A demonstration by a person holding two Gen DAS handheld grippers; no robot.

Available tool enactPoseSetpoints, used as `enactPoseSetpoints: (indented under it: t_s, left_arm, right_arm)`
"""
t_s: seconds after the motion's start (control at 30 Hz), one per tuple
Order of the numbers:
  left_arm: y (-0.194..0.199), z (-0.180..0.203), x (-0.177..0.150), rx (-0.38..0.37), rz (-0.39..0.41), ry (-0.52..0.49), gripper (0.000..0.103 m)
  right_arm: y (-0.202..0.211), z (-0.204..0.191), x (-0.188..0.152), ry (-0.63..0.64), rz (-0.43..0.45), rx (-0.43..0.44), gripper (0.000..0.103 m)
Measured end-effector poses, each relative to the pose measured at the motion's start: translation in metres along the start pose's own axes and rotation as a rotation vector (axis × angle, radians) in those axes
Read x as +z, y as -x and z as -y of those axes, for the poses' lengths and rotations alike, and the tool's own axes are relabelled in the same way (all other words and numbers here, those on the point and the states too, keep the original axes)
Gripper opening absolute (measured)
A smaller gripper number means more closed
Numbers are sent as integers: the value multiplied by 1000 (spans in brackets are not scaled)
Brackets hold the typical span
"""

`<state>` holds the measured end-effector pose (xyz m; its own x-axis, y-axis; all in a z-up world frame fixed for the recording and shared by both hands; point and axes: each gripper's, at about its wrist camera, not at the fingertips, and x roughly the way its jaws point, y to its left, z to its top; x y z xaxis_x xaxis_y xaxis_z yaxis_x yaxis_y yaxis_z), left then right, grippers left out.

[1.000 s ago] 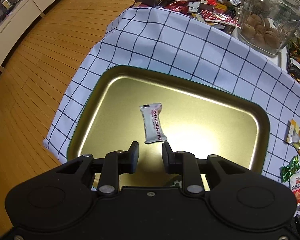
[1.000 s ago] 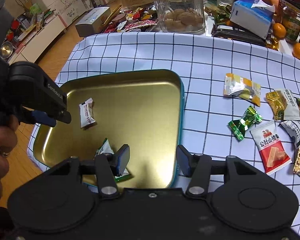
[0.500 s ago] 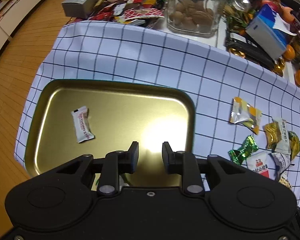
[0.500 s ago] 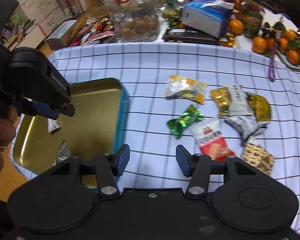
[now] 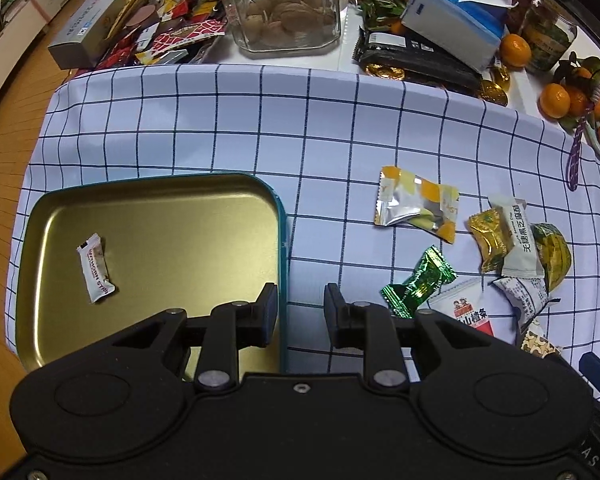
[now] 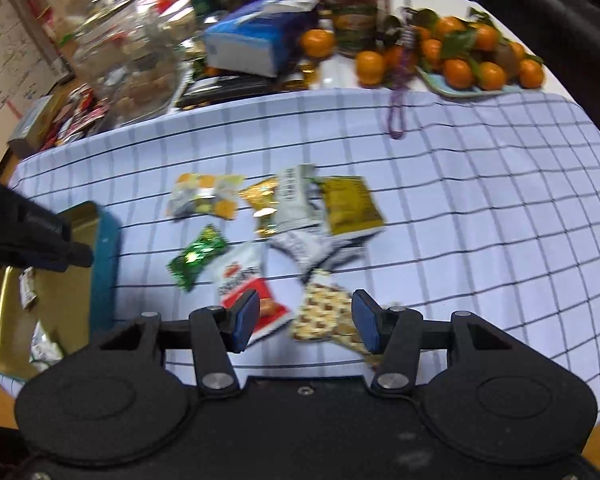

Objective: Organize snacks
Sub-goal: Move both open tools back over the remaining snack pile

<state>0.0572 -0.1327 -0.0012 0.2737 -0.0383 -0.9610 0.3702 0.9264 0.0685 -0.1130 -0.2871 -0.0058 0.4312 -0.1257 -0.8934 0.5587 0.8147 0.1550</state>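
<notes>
A gold tin tray (image 5: 160, 208) with a teal rim sits on the checked cloth and holds a white candy wrapper (image 5: 96, 274). My left gripper (image 5: 298, 310) is open and empty above the tray's right rim. Loose snacks lie to the right: a silver-orange packet (image 5: 418, 204), a green candy (image 5: 420, 280), a gold candy (image 5: 490, 238), a red-white packet (image 5: 470, 314). My right gripper (image 6: 306, 322) is open and empty over the red-white packet (image 6: 252, 288) and a patterned packet (image 6: 326, 314). The tray (image 6: 72, 280) is at its left.
At the table's back stand a glass jar of walnuts (image 5: 288, 8), a blue tissue box (image 5: 456, 20), a grey box (image 5: 86, 30) with piled wrappers, and oranges (image 6: 472, 64) on a plate. A purple cord (image 6: 398, 108) lies on the cloth. The wooden floor is to the left.
Both grippers have swung right, from over the tray toward the pile of loose snacks. Both stay open and empty. The candy in the tray has not moved.
</notes>
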Motion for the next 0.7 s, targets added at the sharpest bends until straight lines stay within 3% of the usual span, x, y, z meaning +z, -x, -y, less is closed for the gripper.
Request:
enactPoseSetpoints:
  t_s: [0.33, 0.7]
  left_arm:
    - [-11, 25, 1, -10, -30, -41, 33]
    - [-10, 34, 9, -55, -39, -43, 33]
  right_arm:
    - [-14, 47, 7, -121, -14, -99, 54]
    - [-24, 60, 5, -124, -11, -166, 54]
